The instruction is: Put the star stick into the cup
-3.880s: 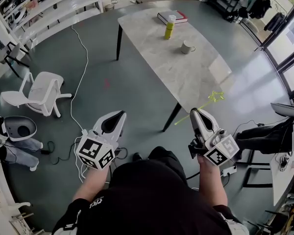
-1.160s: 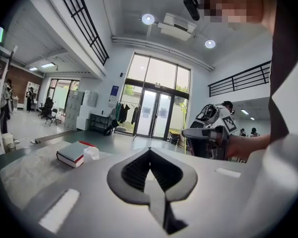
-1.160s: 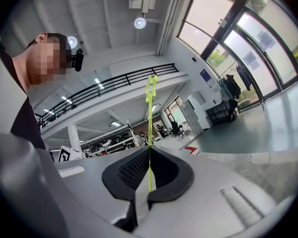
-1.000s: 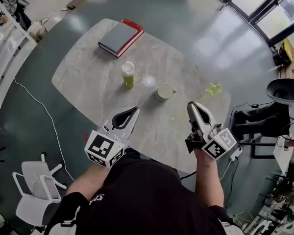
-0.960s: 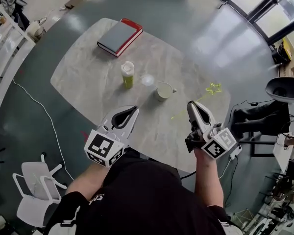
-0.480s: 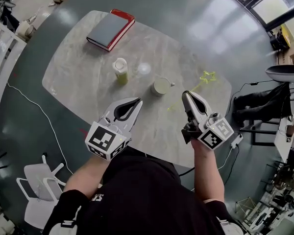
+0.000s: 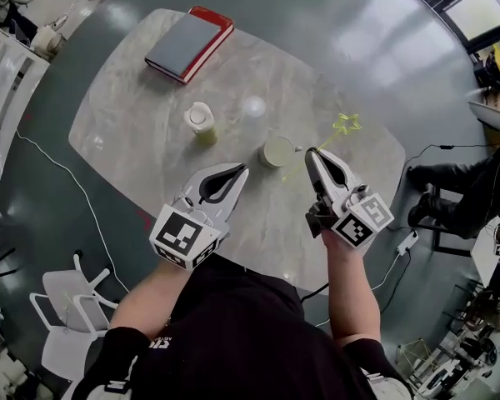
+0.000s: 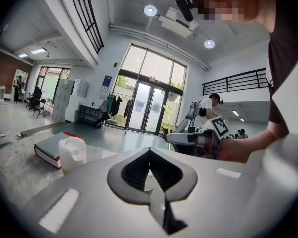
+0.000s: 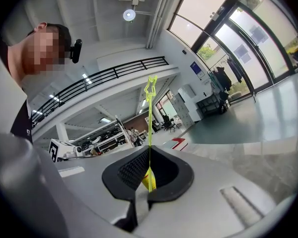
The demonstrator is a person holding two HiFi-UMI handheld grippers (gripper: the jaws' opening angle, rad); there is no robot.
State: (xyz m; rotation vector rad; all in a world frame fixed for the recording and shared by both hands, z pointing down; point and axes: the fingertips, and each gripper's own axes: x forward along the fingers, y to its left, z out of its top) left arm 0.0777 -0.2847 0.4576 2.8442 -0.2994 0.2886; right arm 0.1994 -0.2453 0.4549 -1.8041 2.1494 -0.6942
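The star stick (image 7: 332,136) is gripped by the closed right tool (image 7: 315,152), just beside the cup (image 7: 277,152) on the counter (image 7: 133,115). The left tool (image 7: 242,169) is closed, empty

Right gripper (image 7: 315,155) and its star stick (image 7: 343,126) nearer the cup (image 7: 277,152) than a second ago.

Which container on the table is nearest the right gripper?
The pale open-topped cup, just left of the right gripper that holds the star stick; the capped yellow-green bottle stands farther left.
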